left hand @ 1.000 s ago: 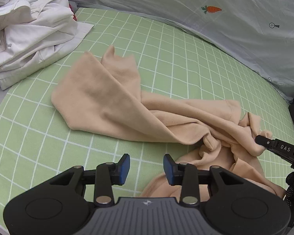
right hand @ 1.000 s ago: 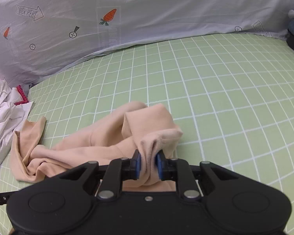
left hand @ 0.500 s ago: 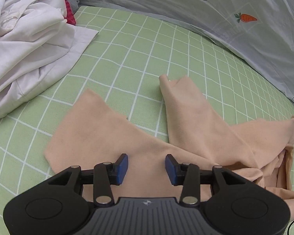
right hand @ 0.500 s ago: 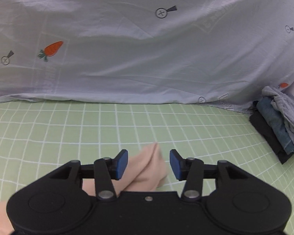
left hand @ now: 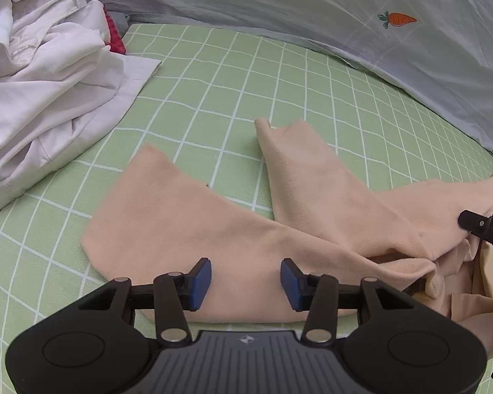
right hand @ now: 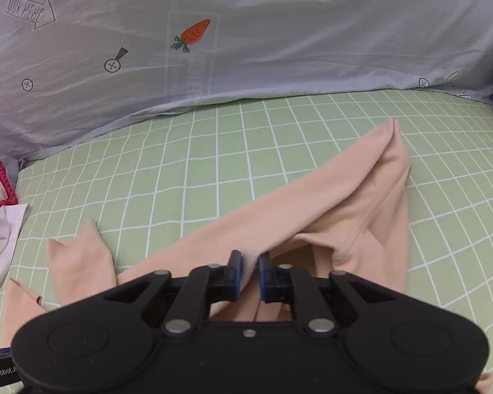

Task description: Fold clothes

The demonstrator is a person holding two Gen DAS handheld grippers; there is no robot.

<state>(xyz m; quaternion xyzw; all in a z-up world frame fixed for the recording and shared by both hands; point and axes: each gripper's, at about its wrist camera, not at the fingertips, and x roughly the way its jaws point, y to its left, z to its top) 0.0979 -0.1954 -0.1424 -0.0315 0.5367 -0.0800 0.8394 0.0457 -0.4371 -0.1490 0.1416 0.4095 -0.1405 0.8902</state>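
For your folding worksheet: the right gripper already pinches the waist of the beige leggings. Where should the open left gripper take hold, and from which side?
On the near leg's cuff, from above. The leggings lie flat, so only that free edge offers a pinchable lip for the left gripper.

I am working in a home bedroom, on top of a bed: the whole work surface is a soft green sheet [left hand: 213,75] with a white grid that dimples like a mattress. Along its far side lies a pale grey-blue quilt [right hand: 279,32] printed with carrots, arrows and small cartoon marks, the sort of bedding found in a household. A crumpled heap of white laundry [left hand: 42,75] with a bit of red cloth sits at one edge of the bed, and peach leggings [left hand: 233,229] are spread across it.
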